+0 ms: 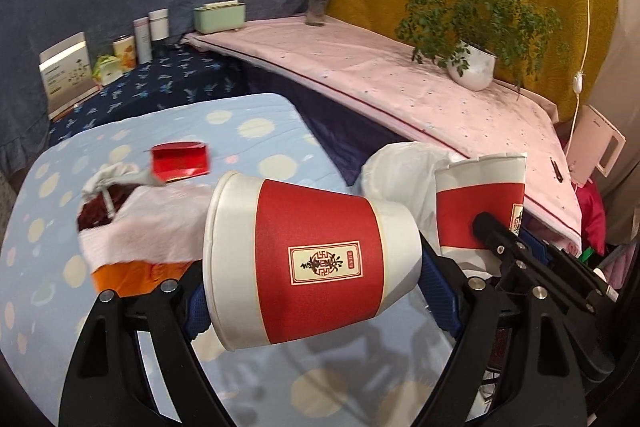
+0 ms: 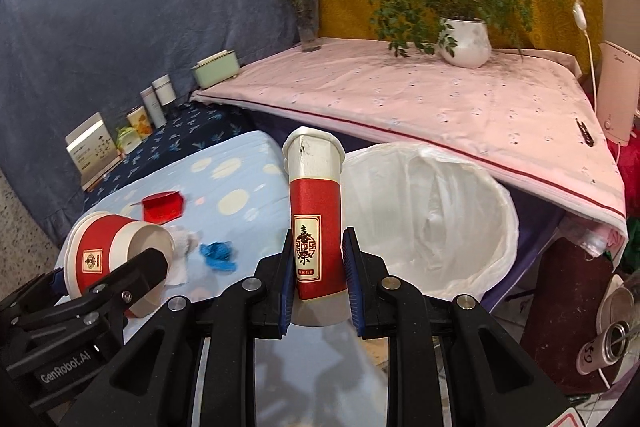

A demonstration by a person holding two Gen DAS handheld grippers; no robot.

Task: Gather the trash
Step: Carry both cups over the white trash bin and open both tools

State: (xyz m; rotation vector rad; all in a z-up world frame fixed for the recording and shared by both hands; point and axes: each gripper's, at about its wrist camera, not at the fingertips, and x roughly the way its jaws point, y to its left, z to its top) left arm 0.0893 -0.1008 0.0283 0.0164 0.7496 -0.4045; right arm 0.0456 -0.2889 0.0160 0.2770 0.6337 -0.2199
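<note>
My left gripper (image 1: 316,291) is shut on a red and white paper cup (image 1: 312,259) that lies sideways between the blue pads, above the dotted blue table (image 1: 240,123). My right gripper (image 2: 319,267) is shut on a second, squashed red and white cup (image 2: 316,223), held upright. Just behind this cup stands the bin with a white bag (image 2: 432,219), its mouth open. On the table lie a red box (image 2: 164,207), a crumpled blue wrapper (image 2: 218,255) and white tissue (image 2: 184,247). In the left wrist view the tissue (image 1: 116,177) lies by pinkish paper (image 1: 160,223) and an orange scrap (image 1: 128,275).
A pink-covered ledge (image 2: 440,107) behind the bin carries a potted plant (image 2: 464,43) and a flower vase (image 2: 308,23). Tins, bottles and a green box (image 2: 216,69) line the dark blue strip at the back left. An open can (image 2: 608,343) stands on the floor at right.
</note>
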